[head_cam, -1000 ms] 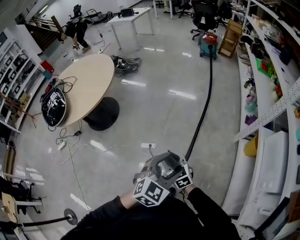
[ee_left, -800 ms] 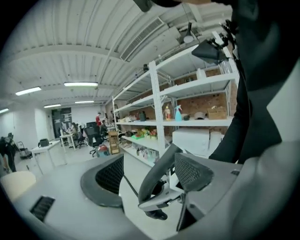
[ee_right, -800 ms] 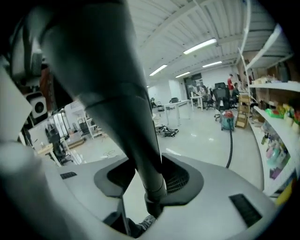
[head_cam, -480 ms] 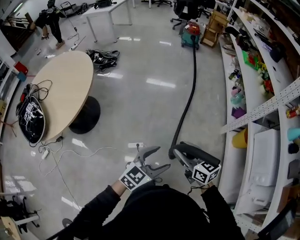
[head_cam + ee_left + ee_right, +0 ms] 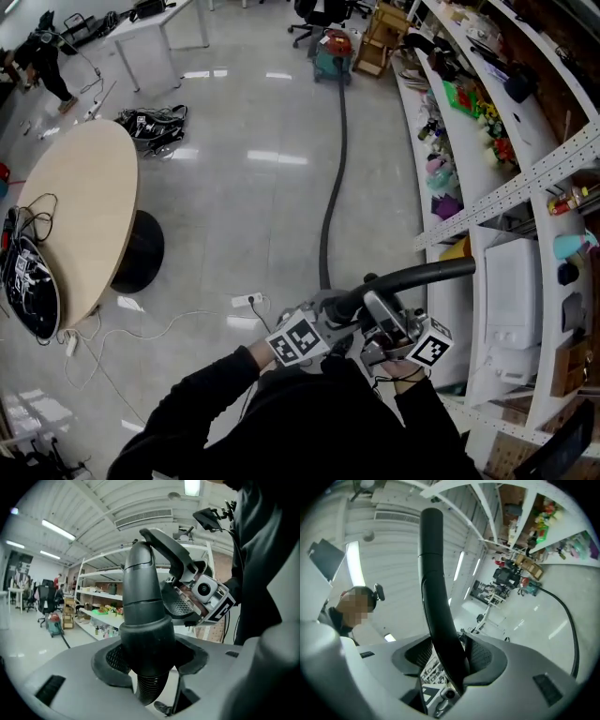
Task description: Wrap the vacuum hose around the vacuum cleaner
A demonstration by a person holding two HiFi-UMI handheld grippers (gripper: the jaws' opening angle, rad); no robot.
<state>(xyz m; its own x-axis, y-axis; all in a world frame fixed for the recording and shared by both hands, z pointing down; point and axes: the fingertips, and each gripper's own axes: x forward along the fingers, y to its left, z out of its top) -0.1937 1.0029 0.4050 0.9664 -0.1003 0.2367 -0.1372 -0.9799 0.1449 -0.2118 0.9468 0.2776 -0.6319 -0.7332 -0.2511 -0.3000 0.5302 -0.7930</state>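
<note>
1. The left tool (image 5: 148,660) is closing on the smooth black cuff (image 5: 146,632) of the vacuum hose (image 5: 330,202); both pads press the cuff, and the ribbed hose shows just below them.
2. The right tool (image 5: 447,660), just beside the left at its 3 o'clock, pinches the curved black wand tube (image 5: 436,597); its jaws are easing apart, yet the tube sits between the pads and touches both.
3. In the head view the tube juts toward 3 o'clock, reaching the shelving (image 5: 487,178).
4. From the tools the hose runs over the glossy floor (image 5: 244,206) toward 12 o'clock, gently bent, to the red-and-teal vacuum cleaner (image 5: 334,52), which stands well apart from the tools beside the shelving.
5. A round wooden tabletop (image 5: 80,216) lies at 9 o'clock; a white power strip (image 5: 246,301) rests on the floor near the tools, at 10 o'clock.
</note>
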